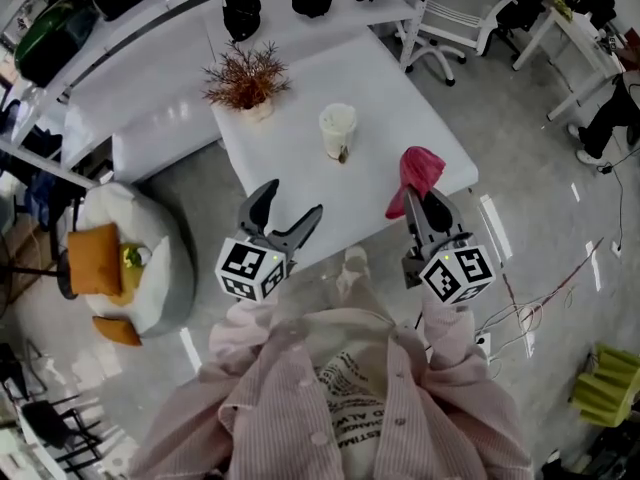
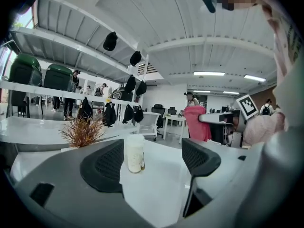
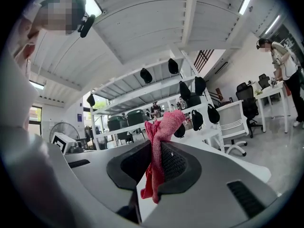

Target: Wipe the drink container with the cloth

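Note:
A pale drink cup point(image 1: 338, 130) with a lid stands upright near the middle of the white table point(image 1: 300, 158); in the left gripper view the cup point(image 2: 135, 153) shows between the jaws, well ahead of them. My left gripper point(image 1: 290, 208) is open and empty at the table's near edge. My right gripper point(image 1: 424, 204) is shut on a red cloth point(image 1: 417, 175), which sticks up past the jaws and hangs below them point(image 3: 159, 151). The cloth is to the right of the cup, apart from it.
A dried plant in a small pot point(image 1: 246, 80) stands at the table's far left. White chairs point(image 1: 455, 13) stand beyond the table on the right. A beanbag with orange cushions point(image 1: 120, 258) lies on the floor at left. Cables point(image 1: 545, 298) run over the floor at right.

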`<state>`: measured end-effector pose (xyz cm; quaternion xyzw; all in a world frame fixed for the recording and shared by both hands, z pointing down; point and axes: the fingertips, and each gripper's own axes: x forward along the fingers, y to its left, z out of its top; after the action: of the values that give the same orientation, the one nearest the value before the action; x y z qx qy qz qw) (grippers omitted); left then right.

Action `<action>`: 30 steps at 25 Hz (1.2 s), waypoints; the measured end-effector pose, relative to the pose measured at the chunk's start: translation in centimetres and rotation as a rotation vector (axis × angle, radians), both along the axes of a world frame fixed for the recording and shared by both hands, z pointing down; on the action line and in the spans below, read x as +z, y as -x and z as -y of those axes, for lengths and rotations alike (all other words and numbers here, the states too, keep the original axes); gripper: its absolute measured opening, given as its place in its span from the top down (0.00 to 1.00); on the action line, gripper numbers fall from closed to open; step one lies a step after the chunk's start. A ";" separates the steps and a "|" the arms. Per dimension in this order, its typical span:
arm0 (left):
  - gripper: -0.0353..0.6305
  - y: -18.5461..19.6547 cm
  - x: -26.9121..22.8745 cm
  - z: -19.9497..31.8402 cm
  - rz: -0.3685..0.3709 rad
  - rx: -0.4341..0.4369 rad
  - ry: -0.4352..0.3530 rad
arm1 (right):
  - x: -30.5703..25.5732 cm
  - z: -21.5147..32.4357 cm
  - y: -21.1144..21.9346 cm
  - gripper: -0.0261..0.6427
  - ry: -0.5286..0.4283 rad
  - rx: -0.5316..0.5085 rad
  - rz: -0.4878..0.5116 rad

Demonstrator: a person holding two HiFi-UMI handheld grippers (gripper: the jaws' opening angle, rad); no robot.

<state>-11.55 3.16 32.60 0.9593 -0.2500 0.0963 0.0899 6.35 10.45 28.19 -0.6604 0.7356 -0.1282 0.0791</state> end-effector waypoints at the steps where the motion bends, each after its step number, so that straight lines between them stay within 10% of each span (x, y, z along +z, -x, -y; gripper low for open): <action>1: 0.41 -0.6 0.2 0.7 0.003 -0.004 0.004 | 0.1 0.9 -0.5 0.90 0.004 -0.008 0.000; 30: 0.41 -10.8 7.3 14.2 0.121 -0.081 0.123 | 4.1 19.8 -7.0 0.90 0.099 -0.263 -0.026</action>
<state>-0.76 -10.99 39.89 0.9335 -0.2872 0.1655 0.1370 13.36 -9.30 32.34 -0.5632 0.8095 -0.1650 0.0195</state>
